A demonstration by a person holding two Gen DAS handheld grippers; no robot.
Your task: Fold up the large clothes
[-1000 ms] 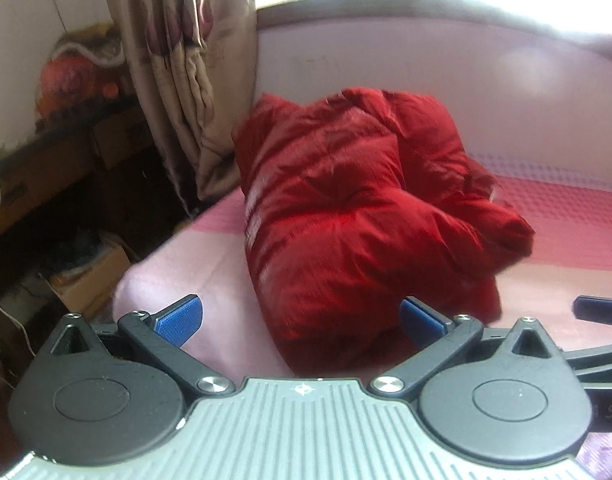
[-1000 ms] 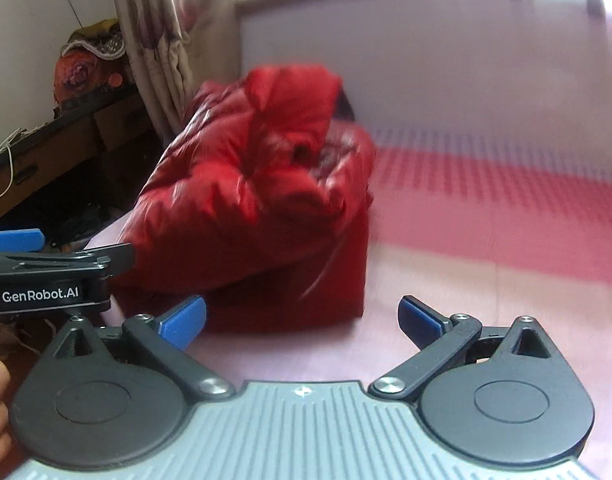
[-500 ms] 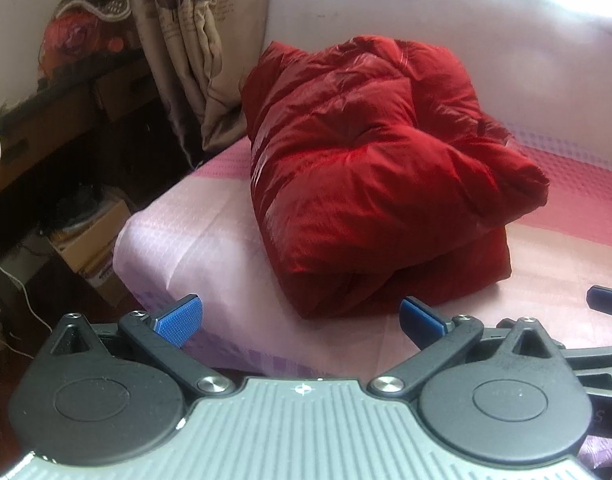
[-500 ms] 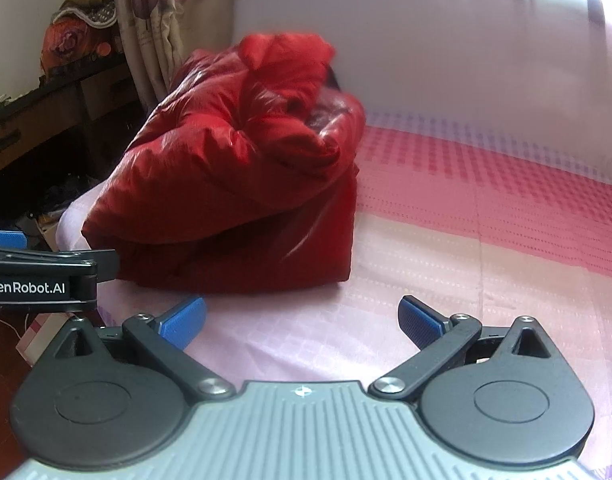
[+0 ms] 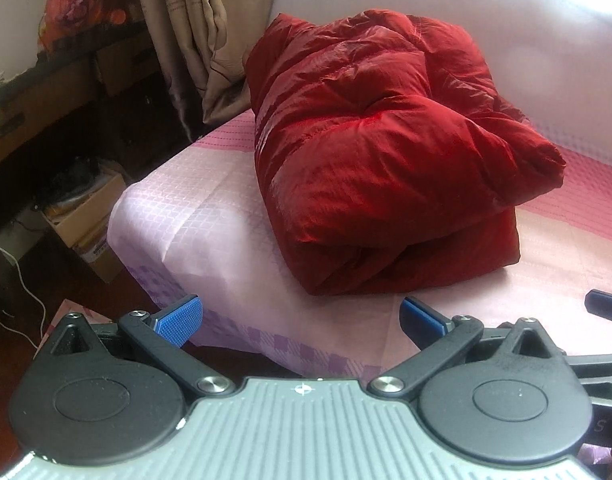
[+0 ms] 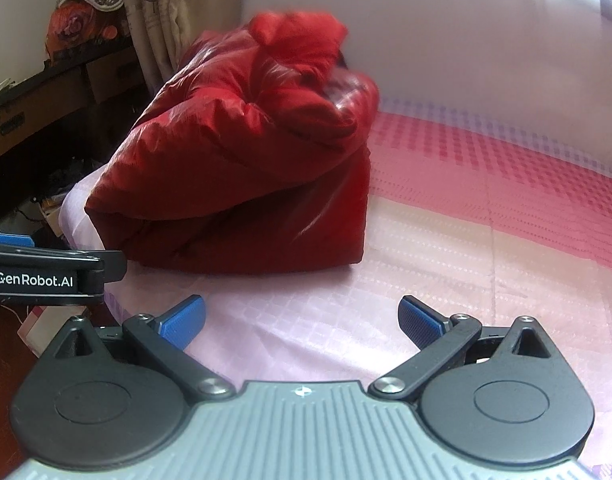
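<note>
A red puffer jacket point(image 5: 386, 152) sits as a thick, roughly square bundle on the pink checked bedsheet point(image 5: 193, 216), toward the near-left corner of the bed, with the pale headboard point(image 5: 546, 60) far behind it. It is doubled over on itself: a puffy upper layer overhangs a flatter lower layer, and a fold line runs along the near side. In the right wrist view a lump of red fabric, possibly the hood or a sleeve end, sticks up at the far top of the bundle, though that part is blurred and hard to identify.

The left gripper point(image 5: 299, 318) hangs over the near edge of the bed with its blue pads spread wide and nothing between them. The right gripper point(image 6: 301, 318) is just to the right of it, likewise spread wide and empty, above bare sheet. Both are well apart from the jacket.

Judging by the compact shape, the folding looks essentially done, and this moment reads as a check after the last fold. If anything remains, it would be tidying: reaching in to press down the bulging top layer or tucking in the raised lump at the far side. Padded fabric like this springs back, so any such press would need to be firm and held briefly.

On the left, a patterned curtain point(image 5: 193, 32) hangs beside a dark wooden desk point(image 5: 65, 92), with a cardboard box point(image 5: 89, 220) on the floor.
</note>
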